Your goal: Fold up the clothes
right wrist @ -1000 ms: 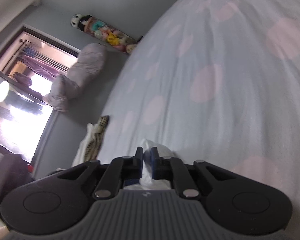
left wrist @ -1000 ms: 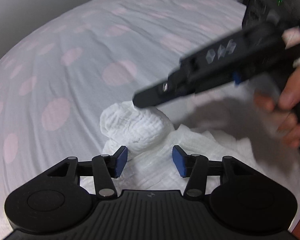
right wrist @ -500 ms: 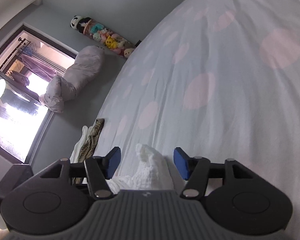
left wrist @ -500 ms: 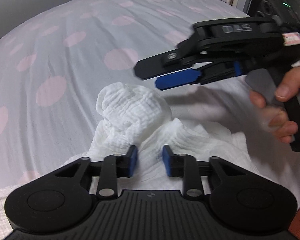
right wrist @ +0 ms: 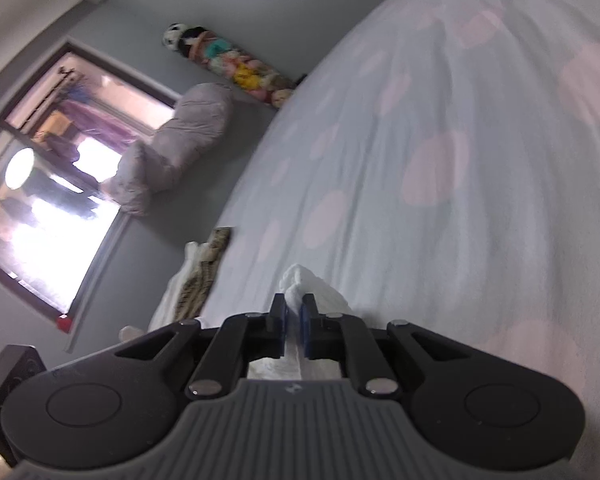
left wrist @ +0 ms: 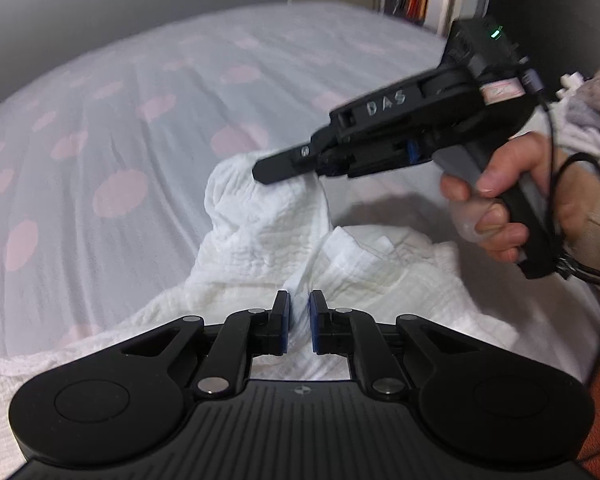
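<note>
A crumpled white muslin garment (left wrist: 268, 236) lies on a pale bed sheet with pink dots (left wrist: 132, 128). My left gripper (left wrist: 299, 314) is at the garment's near side, jaws closing, with a ridge of the white cloth pinched between its blue pads. My right gripper (left wrist: 278, 170) comes in from the right, held by a hand (left wrist: 496, 208), and grips the raised top of the garment. In the right wrist view its jaws (right wrist: 293, 314) are closing on a peak of the white garment (right wrist: 320, 292), which is lifted off the sheet (right wrist: 440, 168).
A black cable (left wrist: 592, 216) loops from the right gripper's handle. Other clothes (left wrist: 592, 108) are heaped at the bed's right edge. Beyond the bed stand a window (right wrist: 44, 208), a stuffed grey bag (right wrist: 180, 144), a row of soft toys (right wrist: 228, 64) and striped clothes (right wrist: 198, 280).
Both grippers have closed on the white garment: the left narrowed steadily, the right opened and then shut again. The left gripper moved in over the cloth; the garment's top now stands higher.
</note>
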`<state>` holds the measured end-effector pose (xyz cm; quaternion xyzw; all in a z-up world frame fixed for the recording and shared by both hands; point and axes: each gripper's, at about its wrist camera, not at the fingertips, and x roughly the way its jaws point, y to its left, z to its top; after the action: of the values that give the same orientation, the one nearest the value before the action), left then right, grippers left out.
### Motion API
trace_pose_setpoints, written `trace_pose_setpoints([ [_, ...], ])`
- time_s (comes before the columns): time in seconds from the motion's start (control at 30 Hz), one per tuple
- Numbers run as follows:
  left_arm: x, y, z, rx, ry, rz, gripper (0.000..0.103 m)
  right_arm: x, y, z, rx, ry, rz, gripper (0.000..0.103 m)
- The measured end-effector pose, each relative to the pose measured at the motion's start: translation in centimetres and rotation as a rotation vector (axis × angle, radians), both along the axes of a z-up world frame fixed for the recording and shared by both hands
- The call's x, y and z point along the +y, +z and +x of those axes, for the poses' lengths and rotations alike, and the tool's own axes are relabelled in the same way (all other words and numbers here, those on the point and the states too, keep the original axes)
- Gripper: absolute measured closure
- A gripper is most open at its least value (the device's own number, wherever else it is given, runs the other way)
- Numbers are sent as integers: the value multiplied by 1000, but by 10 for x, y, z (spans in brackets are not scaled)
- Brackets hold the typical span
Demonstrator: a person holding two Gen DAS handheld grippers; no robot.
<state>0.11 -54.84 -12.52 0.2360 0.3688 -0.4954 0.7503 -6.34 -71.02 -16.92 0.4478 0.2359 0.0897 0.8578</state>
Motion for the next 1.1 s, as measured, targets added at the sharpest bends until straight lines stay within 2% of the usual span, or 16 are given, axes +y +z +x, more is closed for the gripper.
trace_pose_setpoints([
  [0.3, 38, 32, -12, -27, 19, -133, 96, 14, 4, 0, -60, 209, -17, 94],
  [0.5, 44, 51, -6, -41, 15, -184, 96, 36, 5, -4, 0, 333, -93, 94],
  [0.63, 56, 58, -8, -65, -15, -191, 96, 45, 12, -7, 8, 397, -116, 93],
  [0.8, 57, 57, -9, -72, -56, -199, 96, 59, 22, 2, 121, 564, -243, 94],
  [0.97, 52, 58, -12, -87, -108, -203, 96, 74, 14, 23, 302, 782, -392, 92],
  [1.1, 47, 59, -10, -90, -139, -205, 96, 81, 0, 36, 374, 859, -421, 92],
])
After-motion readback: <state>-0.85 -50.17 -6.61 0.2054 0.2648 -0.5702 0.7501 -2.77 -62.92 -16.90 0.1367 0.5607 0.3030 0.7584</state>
